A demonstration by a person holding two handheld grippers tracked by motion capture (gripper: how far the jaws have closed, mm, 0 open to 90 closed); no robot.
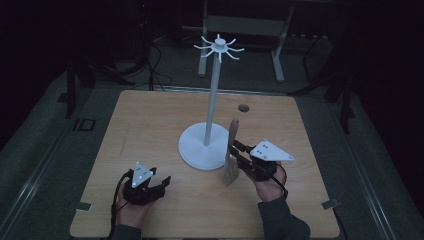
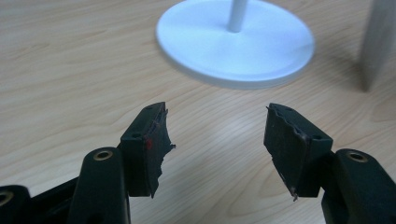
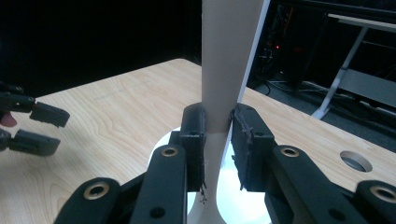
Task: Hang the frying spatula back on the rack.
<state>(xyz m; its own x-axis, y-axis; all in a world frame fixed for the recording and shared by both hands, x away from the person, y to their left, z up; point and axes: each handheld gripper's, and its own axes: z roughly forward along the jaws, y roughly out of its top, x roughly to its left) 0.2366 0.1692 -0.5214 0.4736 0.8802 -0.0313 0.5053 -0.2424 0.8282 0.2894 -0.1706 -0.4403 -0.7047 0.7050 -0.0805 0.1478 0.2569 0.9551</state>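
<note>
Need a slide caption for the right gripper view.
Right gripper shut on an upright wooden spatula, white stand base beneath.

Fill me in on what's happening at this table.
A person works with a gripper in each hand. The right gripper is shut on a wooden spatula, holding it upright beside the white stand, whose hooked top carries nothing. The left gripper is open with nothing between its jaws, low over the wooden table.

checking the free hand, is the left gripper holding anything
No, the left gripper has its jaws spread wide, with bare wooden table between them.
</note>
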